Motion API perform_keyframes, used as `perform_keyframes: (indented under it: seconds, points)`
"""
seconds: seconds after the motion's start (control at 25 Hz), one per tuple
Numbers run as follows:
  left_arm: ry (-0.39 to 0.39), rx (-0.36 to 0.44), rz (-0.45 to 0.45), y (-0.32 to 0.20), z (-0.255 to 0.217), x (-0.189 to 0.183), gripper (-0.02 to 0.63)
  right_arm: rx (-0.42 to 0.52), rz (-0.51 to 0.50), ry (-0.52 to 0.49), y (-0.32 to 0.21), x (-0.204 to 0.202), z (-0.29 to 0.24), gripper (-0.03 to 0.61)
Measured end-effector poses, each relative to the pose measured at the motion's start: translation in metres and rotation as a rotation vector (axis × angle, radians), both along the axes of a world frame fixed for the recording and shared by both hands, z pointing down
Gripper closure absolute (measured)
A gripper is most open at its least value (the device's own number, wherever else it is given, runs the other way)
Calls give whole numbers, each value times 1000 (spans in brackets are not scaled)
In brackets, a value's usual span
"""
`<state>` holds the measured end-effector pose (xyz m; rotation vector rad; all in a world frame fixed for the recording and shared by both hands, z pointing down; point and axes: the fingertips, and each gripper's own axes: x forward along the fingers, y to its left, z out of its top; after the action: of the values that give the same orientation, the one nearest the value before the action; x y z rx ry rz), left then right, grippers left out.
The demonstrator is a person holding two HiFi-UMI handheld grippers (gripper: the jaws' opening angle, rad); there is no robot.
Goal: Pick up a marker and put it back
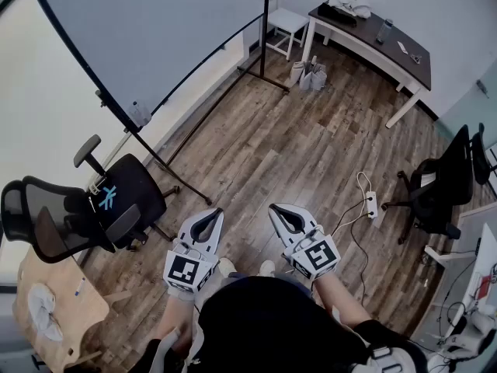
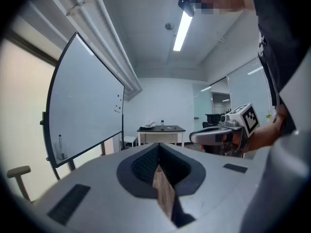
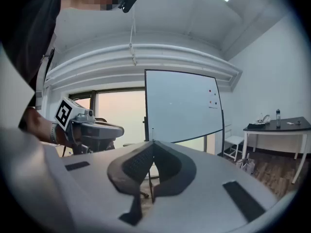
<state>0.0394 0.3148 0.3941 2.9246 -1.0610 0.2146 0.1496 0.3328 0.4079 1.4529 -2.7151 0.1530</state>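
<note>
A large whiteboard (image 1: pixel 147 37) on a black stand fills the upper left of the head view. A small clear holder (image 1: pixel 140 114) with a marker in it hangs at the board's lower edge; it also shows in the left gripper view as the holder (image 2: pixel 60 148). Both grippers are held in front of the person's body, far from the board. My left gripper (image 1: pixel 210 214) is shut with nothing between its jaws, as my left gripper (image 2: pixel 158 152) shows in its own view. My right gripper (image 1: pixel 279 208) is also shut and empty, as my right gripper (image 3: pixel 152 149) shows.
A black office chair (image 1: pixel 116 200) stands just left of the left gripper. Another black chair (image 1: pixel 439 185) and a power strip (image 1: pixel 371 204) with its cord are to the right. A dark-topped desk (image 1: pixel 373 33) and white stool (image 1: pixel 286 22) stand at the back. A wooden table (image 1: pixel 54 309) is at lower left.
</note>
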Motion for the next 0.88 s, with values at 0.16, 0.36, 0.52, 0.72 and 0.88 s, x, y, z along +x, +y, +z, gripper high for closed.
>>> perform_keyframes:
  seconds: [0.16, 0.36, 0.52, 0.72, 0.88]
  points:
    - [10, -3, -19, -6, 6, -36, 607, 26, 2, 58, -6, -33, -3, 566]
    - [22, -6, -20, -15, 7, -73, 602, 11, 11, 21, -16, -65, -2, 566]
    - [36, -26, -45, -30, 16, -110, 516, 15, 27, 8, -31, -90, -7, 565]
    - [55, -16, -68, -43, 22, -152, 503, 19, 62, 36, -43, -118, -8, 564]
    - [76, -37, -89, -54, 29, -170, 505, 12, 75, 58, -51, -132, -5, 564]
